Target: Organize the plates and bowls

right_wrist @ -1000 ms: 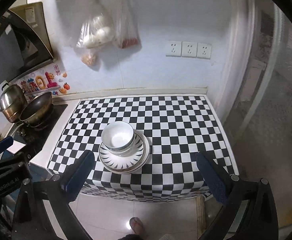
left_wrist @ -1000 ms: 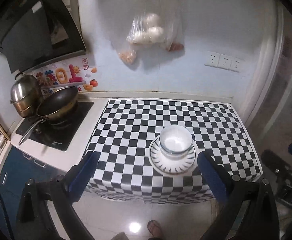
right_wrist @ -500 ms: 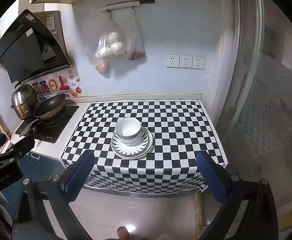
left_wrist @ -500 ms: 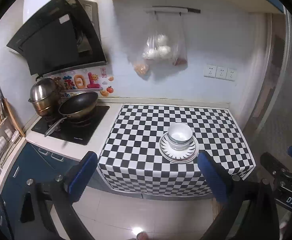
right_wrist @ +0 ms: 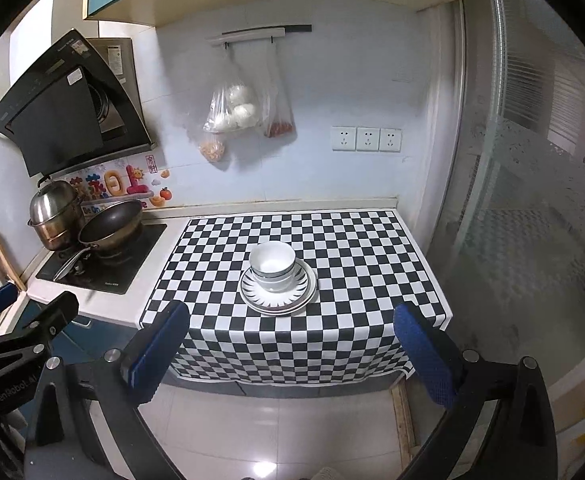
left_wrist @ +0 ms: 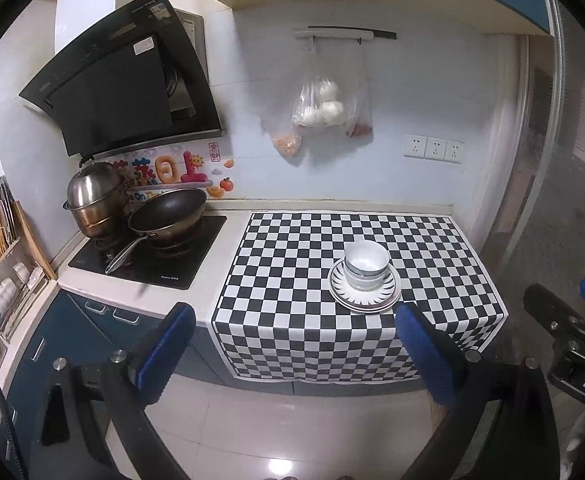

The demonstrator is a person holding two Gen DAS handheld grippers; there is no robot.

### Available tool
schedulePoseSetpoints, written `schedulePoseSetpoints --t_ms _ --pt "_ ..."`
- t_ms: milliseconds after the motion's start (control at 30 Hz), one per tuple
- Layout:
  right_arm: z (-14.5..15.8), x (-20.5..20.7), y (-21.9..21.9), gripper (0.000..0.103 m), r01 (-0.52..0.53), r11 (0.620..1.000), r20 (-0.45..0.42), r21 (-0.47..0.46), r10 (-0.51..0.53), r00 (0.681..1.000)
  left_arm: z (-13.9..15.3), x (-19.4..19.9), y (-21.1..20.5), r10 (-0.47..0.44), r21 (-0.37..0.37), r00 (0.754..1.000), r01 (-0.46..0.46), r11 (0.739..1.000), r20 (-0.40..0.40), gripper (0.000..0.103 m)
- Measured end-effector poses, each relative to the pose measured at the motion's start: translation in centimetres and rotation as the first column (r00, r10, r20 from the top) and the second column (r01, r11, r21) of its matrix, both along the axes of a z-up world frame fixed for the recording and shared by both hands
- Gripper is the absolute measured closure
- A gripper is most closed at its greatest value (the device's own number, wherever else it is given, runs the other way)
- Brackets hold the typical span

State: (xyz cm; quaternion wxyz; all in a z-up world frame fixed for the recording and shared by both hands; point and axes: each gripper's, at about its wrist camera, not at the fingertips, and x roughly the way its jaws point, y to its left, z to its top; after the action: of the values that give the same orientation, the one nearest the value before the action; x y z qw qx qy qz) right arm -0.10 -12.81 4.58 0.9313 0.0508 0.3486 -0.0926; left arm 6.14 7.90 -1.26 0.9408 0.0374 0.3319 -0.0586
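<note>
White bowls (left_wrist: 366,264) are stacked on patterned plates (left_wrist: 364,294) on the checkered cloth (left_wrist: 292,280) of the counter; the stack also shows in the right wrist view, bowls (right_wrist: 272,264) on plates (right_wrist: 278,294). My left gripper (left_wrist: 292,344) is open and empty, held back from the counter over the floor. My right gripper (right_wrist: 292,340) is open and empty, also well back from the counter. Neither touches the stack.
A stove (left_wrist: 148,256) with a wok (left_wrist: 168,212) and a steel pot (left_wrist: 92,204) lies left of the cloth. A dish rack (left_wrist: 0,280) stands far left. Bags (left_wrist: 324,104) hang on the wall. A glass door (right_wrist: 532,200) is on the right.
Both grippers have pulled back and away from the counter; the stack looks smaller and farther. The bowls and plates have not moved.
</note>
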Motion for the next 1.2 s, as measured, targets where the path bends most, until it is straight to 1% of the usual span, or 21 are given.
schedulePoseSetpoints --t_ms 200,433,800,1200 --pt "-0.2 -0.3 1.3 0.0 0.011 1.0 -0.007 0.003 -0.011 1.0 -0.1 -0.2 0.9 -0.007 0.006 1.0 0.007 1.0 0.002 0.0" --pt "-0.1 -0.1 2.3 0.0 0.045 0.999 -0.001 -0.029 -0.045 0.999 0.1 -0.2 1.2 -0.004 0.005 1.0 0.004 1.0 0.018 0.0" --pt "0.0 0.3 2.5 0.0 0.091 0.995 -0.008 -0.05 -0.092 0.996 0.2 0.1 1.2 -0.026 0.005 0.999 0.026 1.0 0.026 0.0" --pt "-0.3 0.6 2.3 0.0 0.104 0.993 -0.023 -0.061 -0.105 0.994 -0.1 0.0 0.6 -0.034 0.019 0.999 0.034 0.999 0.012 0.0"
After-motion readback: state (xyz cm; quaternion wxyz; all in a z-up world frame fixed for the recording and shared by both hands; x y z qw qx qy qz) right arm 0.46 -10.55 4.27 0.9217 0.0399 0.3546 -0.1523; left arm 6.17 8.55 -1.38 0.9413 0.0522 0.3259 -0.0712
